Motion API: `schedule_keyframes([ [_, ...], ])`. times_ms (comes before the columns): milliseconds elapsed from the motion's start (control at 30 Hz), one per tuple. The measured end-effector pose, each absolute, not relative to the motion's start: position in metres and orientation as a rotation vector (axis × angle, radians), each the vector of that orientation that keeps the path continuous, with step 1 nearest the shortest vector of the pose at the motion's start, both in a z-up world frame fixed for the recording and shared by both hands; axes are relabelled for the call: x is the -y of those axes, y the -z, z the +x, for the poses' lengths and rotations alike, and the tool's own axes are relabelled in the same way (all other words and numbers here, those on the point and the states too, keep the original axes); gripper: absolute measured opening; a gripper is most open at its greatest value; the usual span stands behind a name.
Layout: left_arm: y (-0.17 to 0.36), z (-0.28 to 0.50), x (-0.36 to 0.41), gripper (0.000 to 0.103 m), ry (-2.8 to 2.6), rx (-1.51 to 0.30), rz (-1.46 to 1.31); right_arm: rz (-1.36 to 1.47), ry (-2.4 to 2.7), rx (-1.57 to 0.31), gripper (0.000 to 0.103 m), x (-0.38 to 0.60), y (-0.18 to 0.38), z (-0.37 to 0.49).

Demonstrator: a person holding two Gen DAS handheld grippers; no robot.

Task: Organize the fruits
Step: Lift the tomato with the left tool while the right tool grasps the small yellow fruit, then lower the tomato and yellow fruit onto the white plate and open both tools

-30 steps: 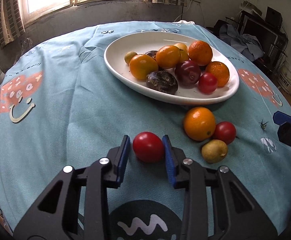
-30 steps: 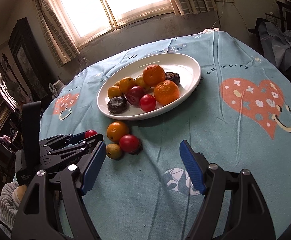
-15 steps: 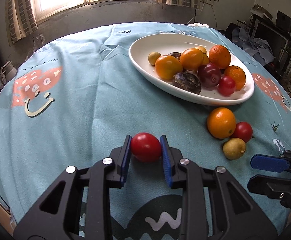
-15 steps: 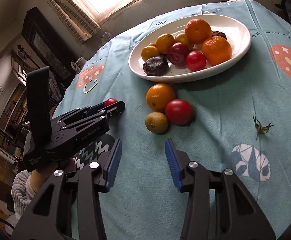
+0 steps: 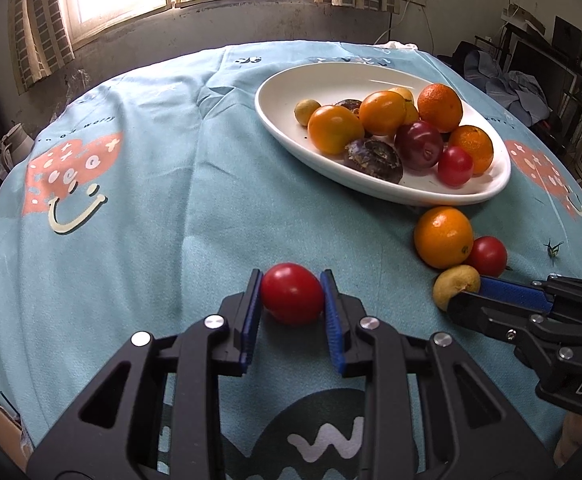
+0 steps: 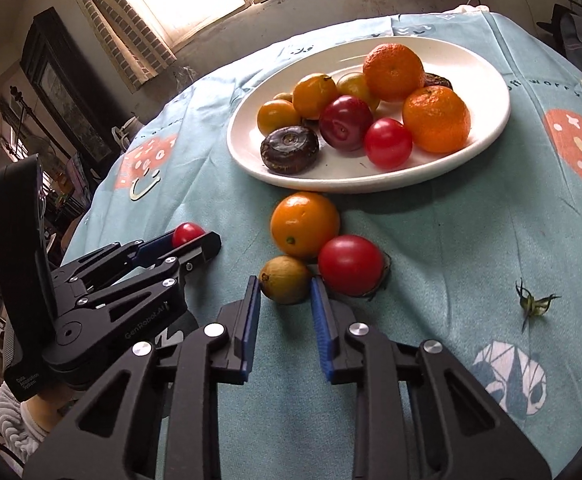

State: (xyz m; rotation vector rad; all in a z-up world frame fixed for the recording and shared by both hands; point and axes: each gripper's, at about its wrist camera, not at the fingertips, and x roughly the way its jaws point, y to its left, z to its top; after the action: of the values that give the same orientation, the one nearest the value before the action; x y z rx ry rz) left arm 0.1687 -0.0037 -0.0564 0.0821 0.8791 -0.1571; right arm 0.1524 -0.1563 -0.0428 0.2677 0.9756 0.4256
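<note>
The left gripper's [image 5: 292, 306] fingers are clamped on a red tomato [image 5: 292, 293] at lower centre, just above the cloth, while the right gripper's [image 6: 285, 306] jaws have just been closing around the small yellow-green fruit [image 6: 285, 285], pads flanking it but seemingly not yet pressing. Beside it, touching, lie an orange [image 6: 305, 224] and another tomato [image 6: 350, 265], below the white plate [image 6: 487, 128] of fruit higher up. This looks like the pick-up step; next, I'd guess, the right jaws finish closing and both fruits go up to the plate.

Red tomato [image 5: 292, 293], white plate [image 5: 275, 92], teal cloth [image 5: 171, 200] w/ hearts.
</note>
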Motion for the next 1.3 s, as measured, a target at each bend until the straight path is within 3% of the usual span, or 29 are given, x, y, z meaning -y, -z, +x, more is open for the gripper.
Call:
schedule_keyframes([
  [300, 0.042, 0.154, 0.009, 0.029, 0.183, -0.812, 0.077, 0.246, -0.442, -0.882, 0.025, 0.163, 0.024, 0.133],
  [500, 0.002, 0.136, 0.016, 0.029, 0.170, -0.695, 0.083, 0.130, -0.291, -0.584, 0.025, 0.193, -0.037, 0.103],
  [767, -0.053, 0.185, 0.030, 0.029, 0.147, -0.629, 0.057, 0.213, -0.234, -0.502, 0.025, 0.241, -0.097, 0.152],
  [1200, 0.015, 0.256, 0.045, 0.030, 0.138, -0.756, 0.055, 0.203, -0.313, -0.774, 0.025, 0.203, -0.008, 0.238],
  [1233, 0.018, 0.257, 0.045, 0.033, 0.133, -0.758, 0.059, 0.198, -0.318, -0.788, 0.025, 0.201, -0.005, 0.238],
  [1300, 0.021, 0.256, 0.046, 0.065, 0.122, -0.748, 0.075, 0.195, -0.315, -0.794, 0.026, 0.198, -0.001, 0.237],
])
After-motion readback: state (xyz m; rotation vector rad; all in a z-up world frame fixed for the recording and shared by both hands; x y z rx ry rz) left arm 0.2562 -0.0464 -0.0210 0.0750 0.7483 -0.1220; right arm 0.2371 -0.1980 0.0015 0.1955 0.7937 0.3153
